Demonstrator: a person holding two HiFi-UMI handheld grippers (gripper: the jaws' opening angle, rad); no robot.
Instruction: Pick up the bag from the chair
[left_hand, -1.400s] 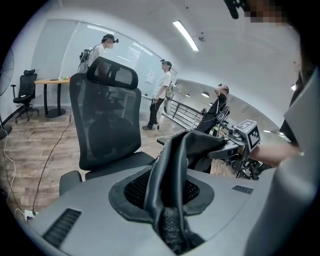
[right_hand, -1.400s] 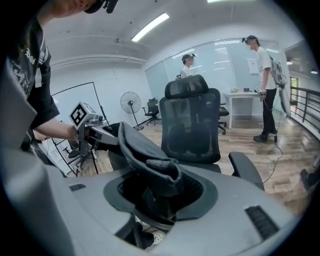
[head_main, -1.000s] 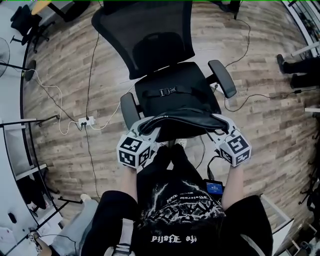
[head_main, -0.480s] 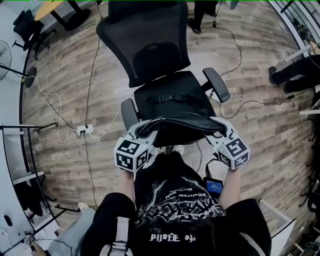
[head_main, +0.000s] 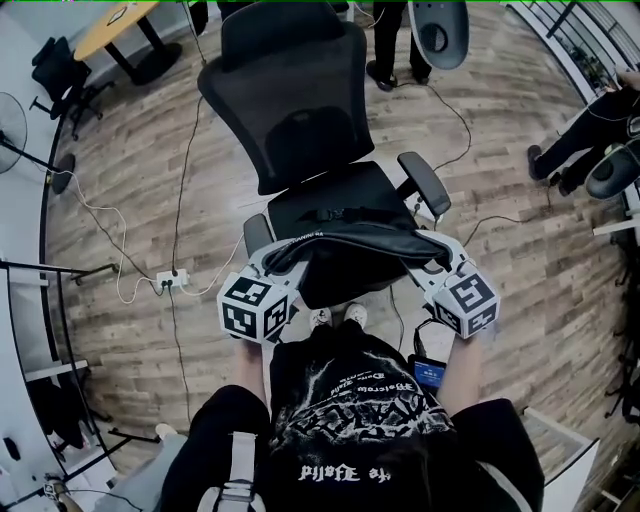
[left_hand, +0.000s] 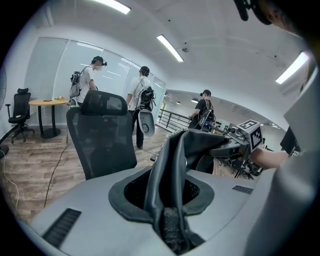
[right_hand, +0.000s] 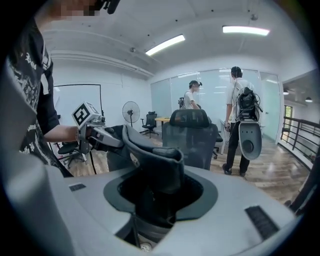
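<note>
A black bag hangs stretched between my two grippers, in front of the black office chair and above the front of its seat. My left gripper is shut on the bag's left end, and a fold of the bag runs up out of its jaws. My right gripper is shut on the right end, with the bag bunched between its jaws. The chair's backrest stands just beyond. Each gripper view shows the other gripper at the far end of the bag.
Cables and a power strip lie on the wood floor left of the chair. People stand behind the chair. A round table and a fan are at the far left. White desk edges line the left.
The bag has come up and back toward me, away from the seat. Both grippers moved with it. People's legs have come into view behind the chair.
</note>
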